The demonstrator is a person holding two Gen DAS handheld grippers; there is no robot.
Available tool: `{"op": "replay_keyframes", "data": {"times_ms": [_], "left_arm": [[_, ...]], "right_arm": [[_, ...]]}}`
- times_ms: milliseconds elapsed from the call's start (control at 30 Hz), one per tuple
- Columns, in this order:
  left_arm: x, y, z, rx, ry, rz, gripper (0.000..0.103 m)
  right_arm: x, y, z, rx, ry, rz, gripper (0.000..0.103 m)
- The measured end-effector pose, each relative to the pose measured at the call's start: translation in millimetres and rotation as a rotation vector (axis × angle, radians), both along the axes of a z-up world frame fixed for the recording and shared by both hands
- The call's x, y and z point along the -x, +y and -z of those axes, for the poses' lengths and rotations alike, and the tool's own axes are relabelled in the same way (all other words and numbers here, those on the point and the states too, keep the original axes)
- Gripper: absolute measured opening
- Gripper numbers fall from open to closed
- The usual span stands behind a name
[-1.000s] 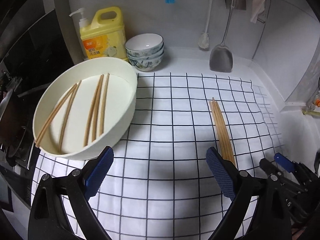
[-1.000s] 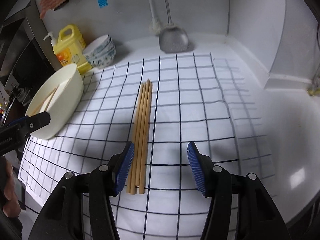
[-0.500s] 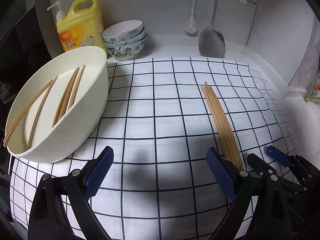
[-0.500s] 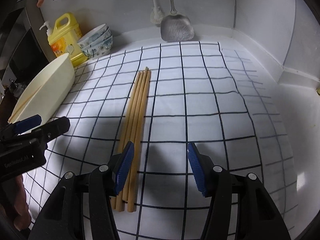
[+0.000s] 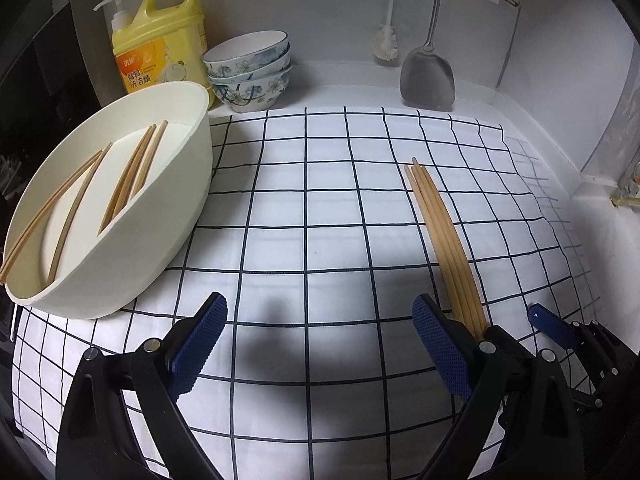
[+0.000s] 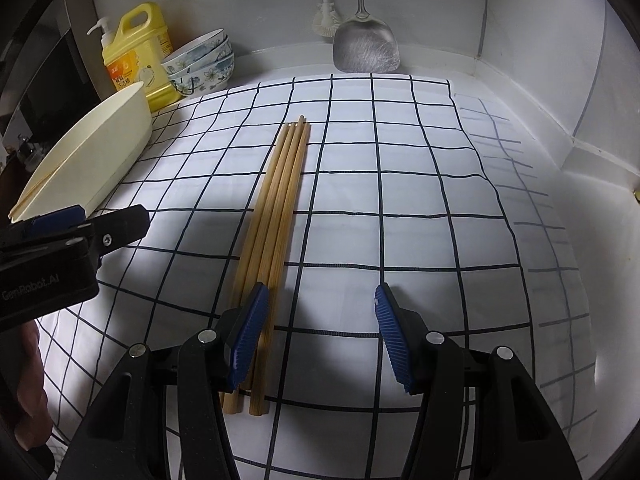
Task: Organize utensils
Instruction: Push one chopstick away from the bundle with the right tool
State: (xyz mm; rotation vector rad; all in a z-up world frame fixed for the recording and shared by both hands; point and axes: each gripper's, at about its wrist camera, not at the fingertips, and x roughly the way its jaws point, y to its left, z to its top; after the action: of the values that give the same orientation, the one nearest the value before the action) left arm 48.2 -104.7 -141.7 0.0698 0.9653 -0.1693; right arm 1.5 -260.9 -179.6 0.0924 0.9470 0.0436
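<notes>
Several wooden chopsticks [image 6: 280, 196] lie side by side on the checked cloth [image 6: 400, 200]; they also show in the left wrist view [image 5: 444, 236]. More chopsticks [image 5: 132, 172] lie in a tilted cream basin [image 5: 172, 216] at the left, also seen in the right wrist view [image 6: 100, 152]. My left gripper [image 5: 320, 344] is open and empty over the cloth between basin and chopsticks. My right gripper [image 6: 318, 332] is open and empty, its left finger over the chopsticks' near ends. The left gripper shows at the right wrist view's left edge [image 6: 80, 228].
A yellow detergent bottle [image 5: 160, 44] and stacked patterned bowls [image 5: 250, 72] stand at the back left. A metal spatula [image 5: 428, 76] and a brush [image 5: 386, 46] hang at the back wall. White walls close the back and right.
Both grippers have come lower and forward over the cloth. The right gripper's left finger now covers the chopsticks' near ends. Both stay open.
</notes>
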Motion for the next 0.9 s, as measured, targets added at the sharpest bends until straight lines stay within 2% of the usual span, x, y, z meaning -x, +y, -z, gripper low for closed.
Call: {"op": "replay_keyframes", "data": {"times_ms": [567, 900], "left_arm": [[-1.2, -11.0, 5.8, -0.006, 0.017, 0.005, 0.092], [3.8, -31.9, 14.1, -0.001, 0.023, 0.080, 0.092]], "right_arm": [[-6.4, 10.3, 4.4, 0.075, 0.011, -0.046, 0.053], [-9.5, -31.7, 4.3, 0.067, -0.004, 0.028, 0.053]]}}
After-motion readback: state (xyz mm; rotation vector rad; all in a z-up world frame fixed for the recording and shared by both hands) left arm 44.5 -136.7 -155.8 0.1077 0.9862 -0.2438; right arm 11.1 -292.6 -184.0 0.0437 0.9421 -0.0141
